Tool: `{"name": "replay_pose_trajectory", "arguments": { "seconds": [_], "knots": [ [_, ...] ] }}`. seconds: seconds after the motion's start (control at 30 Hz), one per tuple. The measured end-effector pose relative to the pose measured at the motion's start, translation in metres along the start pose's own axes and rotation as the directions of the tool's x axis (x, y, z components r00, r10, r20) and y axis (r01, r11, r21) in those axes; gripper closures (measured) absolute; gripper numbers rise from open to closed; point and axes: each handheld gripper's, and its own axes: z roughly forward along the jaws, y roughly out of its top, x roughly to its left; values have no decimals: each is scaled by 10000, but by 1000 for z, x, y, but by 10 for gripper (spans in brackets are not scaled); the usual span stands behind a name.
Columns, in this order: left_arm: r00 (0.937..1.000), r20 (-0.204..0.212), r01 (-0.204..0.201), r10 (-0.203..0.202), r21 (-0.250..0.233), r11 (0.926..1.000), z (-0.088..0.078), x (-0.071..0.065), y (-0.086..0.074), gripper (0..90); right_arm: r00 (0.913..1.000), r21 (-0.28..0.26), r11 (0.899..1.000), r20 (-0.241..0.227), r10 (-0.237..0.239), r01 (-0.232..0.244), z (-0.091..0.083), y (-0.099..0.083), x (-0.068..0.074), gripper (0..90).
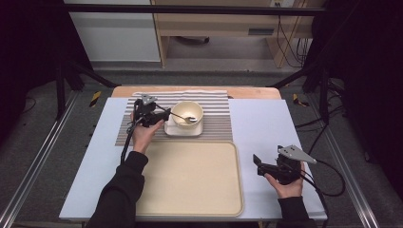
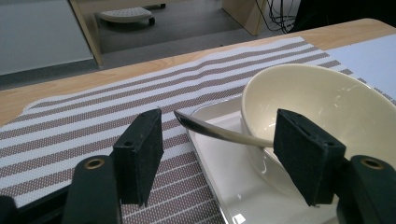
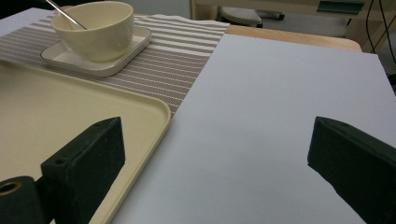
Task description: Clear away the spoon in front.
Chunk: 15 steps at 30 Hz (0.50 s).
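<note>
A cream bowl (image 1: 187,113) (image 2: 327,102) (image 3: 95,28) stands on a square cream plate (image 1: 183,129) (image 2: 224,177) (image 3: 107,65) on a striped mat (image 1: 216,121) (image 2: 70,130). A metal spoon (image 1: 180,116) (image 2: 215,130) (image 3: 65,14) rests in the bowl, its handle sticking out to the left over the rim. My left gripper (image 1: 165,114) (image 2: 219,122) is open, with the spoon handle in the gap between its jaws; the pads are clear of it. Off at the table's right, my right gripper (image 1: 257,164) (image 3: 215,135) is open with nothing between its jaws, low over the white sheet (image 1: 266,123) (image 3: 280,93).
A large cream tray (image 1: 190,178) (image 3: 46,116) lies in front of the mat, between the two hands. The wooden table edge (image 1: 252,92) runs behind the mat, with dark frame posts and cables beyond it.
</note>
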Motion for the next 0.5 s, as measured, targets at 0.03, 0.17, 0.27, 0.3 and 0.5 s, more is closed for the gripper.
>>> {"name": "replay_pose_trajectory", "arguments": {
  "seconds": [0.03,0.17,0.27,0.3,0.5],
  "knots": [
    [10000,-35,62,-62,-20,10000,2,0,0,335,10000,-2,10000,-9,8,-8,0,0,0,43],
    [10000,-22,25,-25,-4,10000,8,0,1,382,10000,9,10000,27,-27,27,0,0,0,43],
    [10000,-4,43,-43,80,10000,12,-1,1,441,10000,14,10000,20,-27,27,0,0,0,43],
    [10000,0,98,-98,46,9999,13,-1,1,464,10000,13,10000,12,-29,29,0,0,0,43],
    [9990,331,295,-296,10,9996,14,0,0,559,10000,21,10000,24,-43,43,0,0,0,44]
  ]
}}
